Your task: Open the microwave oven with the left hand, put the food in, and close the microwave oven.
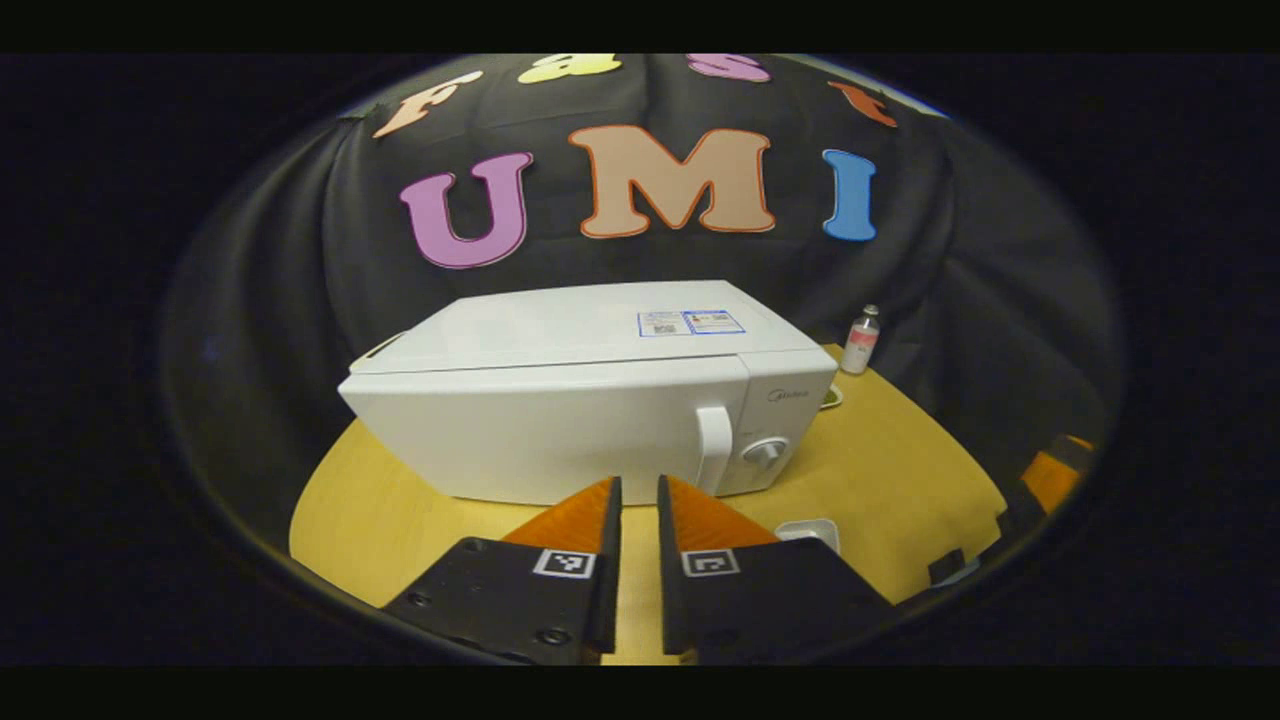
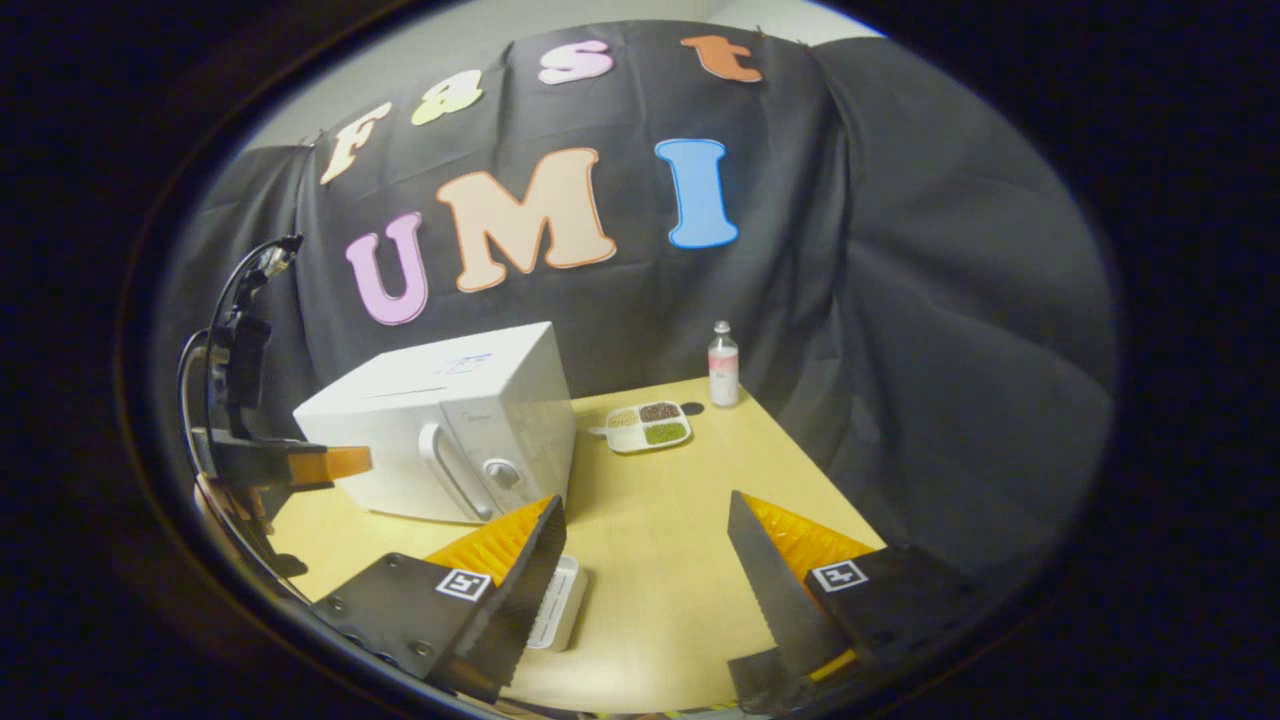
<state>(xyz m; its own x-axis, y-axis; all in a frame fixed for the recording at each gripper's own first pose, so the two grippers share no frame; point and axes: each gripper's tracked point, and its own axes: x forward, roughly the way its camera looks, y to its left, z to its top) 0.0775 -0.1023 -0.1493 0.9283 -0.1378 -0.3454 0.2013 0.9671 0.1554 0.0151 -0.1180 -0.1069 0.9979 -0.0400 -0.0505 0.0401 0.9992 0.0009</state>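
Note:
The white microwave (image 1: 560,420) stands on the round wooden table (image 1: 900,470) with its door closed; its upright handle (image 1: 714,450) and dial (image 1: 765,452) face me. My left gripper (image 1: 638,485) hovers just in front of the handle, fingers nearly together and holding nothing. From the right gripper view it (image 2: 330,463) hangs left of the microwave (image 2: 440,420). A white divided tray of food (image 2: 648,425) lies to the right of the microwave, toward the back. My right gripper (image 2: 645,500) stands open over the table's front part, empty.
A small bottle (image 2: 722,364) stands at the table's back edge, beyond the food tray. A small white dish (image 2: 555,600) lies near the front, partly behind my right gripper's left finger. Bare tabletop (image 2: 660,540) stretches between the fingers.

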